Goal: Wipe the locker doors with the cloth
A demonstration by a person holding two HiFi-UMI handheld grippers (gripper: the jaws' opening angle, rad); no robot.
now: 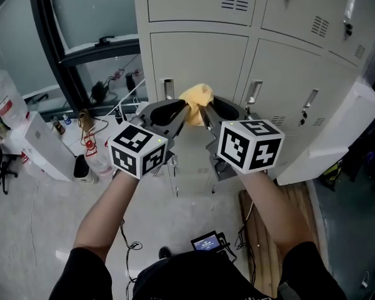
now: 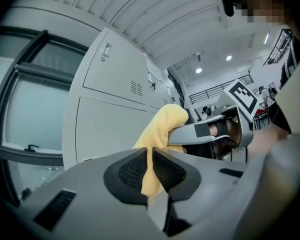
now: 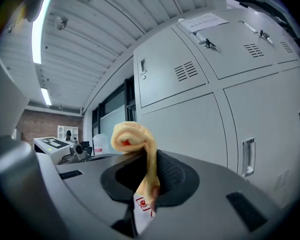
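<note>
Even, fairly bright overhead light. The strip lights point(image 3: 37, 29) glare white in the right gripper view; small ceiling spots point(image 2: 228, 58) blow out in the left one. Flat light on the locker doors point(image 1: 200, 61), soft shadows only. Both gripper views: heavy fisheye, black corners, straight edges bowed. Soft near the lens: left hand-held gripper point(image 2: 151, 156) and right hand-held gripper point(image 3: 149, 176). The cloth point(image 2: 162, 126) is reasonably sharp. Head view mildly bowed, darker at its right edge.

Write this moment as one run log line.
left gripper: shut on cloth | right gripper: shut on cloth | locker door contact: cannot tell
</note>
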